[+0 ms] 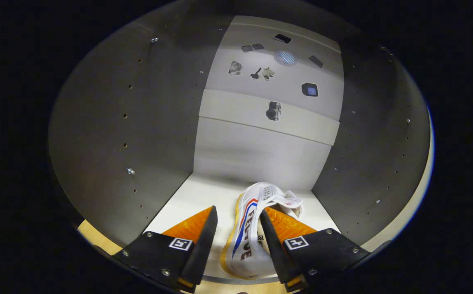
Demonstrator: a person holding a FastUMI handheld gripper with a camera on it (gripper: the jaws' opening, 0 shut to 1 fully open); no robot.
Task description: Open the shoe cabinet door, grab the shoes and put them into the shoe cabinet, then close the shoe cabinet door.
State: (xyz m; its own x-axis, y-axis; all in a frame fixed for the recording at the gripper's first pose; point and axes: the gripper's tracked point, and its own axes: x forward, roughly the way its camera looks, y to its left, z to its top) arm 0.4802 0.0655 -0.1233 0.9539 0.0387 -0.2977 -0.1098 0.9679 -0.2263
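Observation:
I am looking into the open shoe cabinet (118,134), which has dark side walls and a white shelf floor (187,200). A white sneaker (246,237) with a red and blue stripe and a yellowish sole lies on its side on that floor, toe pointing toward the back. My gripper (238,210) is open around it. The right finger (271,237) sits against the shoe's collar, with the tongue (289,201) draped over it. A strip of white floor shows between the left finger (205,237) and the sole.
The pale back panel (260,151) stands a short way beyond the shoe, with small pictures stuck on its upper part. The left wall and the right wall (375,143) close in on both sides. The cabinet's light wooden front edge (93,237) runs under the fingers.

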